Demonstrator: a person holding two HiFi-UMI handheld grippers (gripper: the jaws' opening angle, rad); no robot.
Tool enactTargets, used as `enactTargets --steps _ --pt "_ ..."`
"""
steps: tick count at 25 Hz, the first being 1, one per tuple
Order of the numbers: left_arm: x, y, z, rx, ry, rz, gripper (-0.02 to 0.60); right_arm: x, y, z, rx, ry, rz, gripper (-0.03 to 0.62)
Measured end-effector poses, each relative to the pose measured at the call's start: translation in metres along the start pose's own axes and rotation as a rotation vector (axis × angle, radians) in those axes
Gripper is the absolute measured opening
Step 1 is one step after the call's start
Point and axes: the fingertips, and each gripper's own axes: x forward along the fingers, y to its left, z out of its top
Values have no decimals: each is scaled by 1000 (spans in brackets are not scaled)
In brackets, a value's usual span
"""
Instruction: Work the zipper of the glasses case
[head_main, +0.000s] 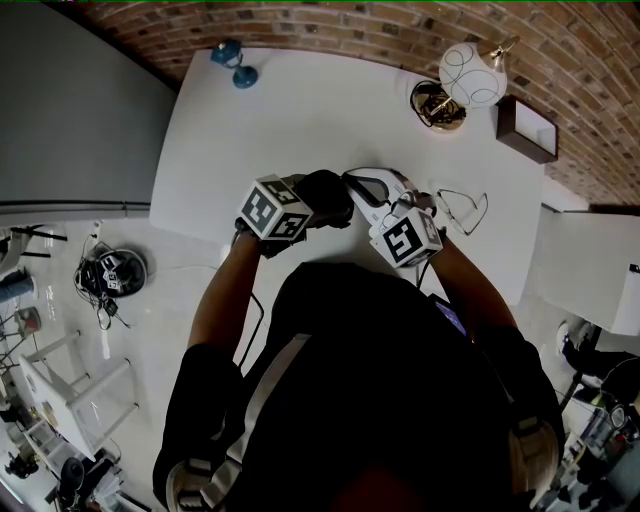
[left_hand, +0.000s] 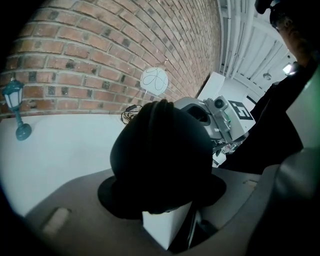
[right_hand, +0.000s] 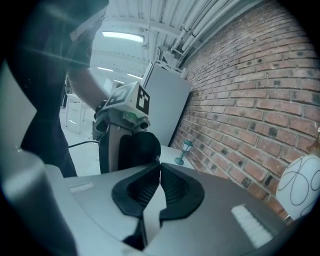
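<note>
L gripper (left_hand: 162, 182) clamps the black case (left_hand: 160, 145) over the table's (head_main: 300, 110) near edge. R gripper (right_hand: 159, 167) is closed, tips at the case edge; we can't tell if it pinches the pull. Probably mid-zip; next needs a steady draw along the track. White table, glasses (head_main: 462, 208) nearby, brick wall (head_main: 330, 25).

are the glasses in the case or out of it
Out. The glasses lie on the white table, apart from the black glasses case clamped in the left hand-held gripper.
</note>
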Motion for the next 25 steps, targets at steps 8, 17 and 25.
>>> enactTargets --steps 8,17,25 --pt "2 -4 -10 62 110 -7 255 -3 3 4 -8 -14 14 6" --pt "1 -7 -27 165 259 -48 256 -5 13 3 -74 -6 31 5" --pt "-1 -9 -30 184 303 -91 256 -4 13 5 -89 -3 33 5"
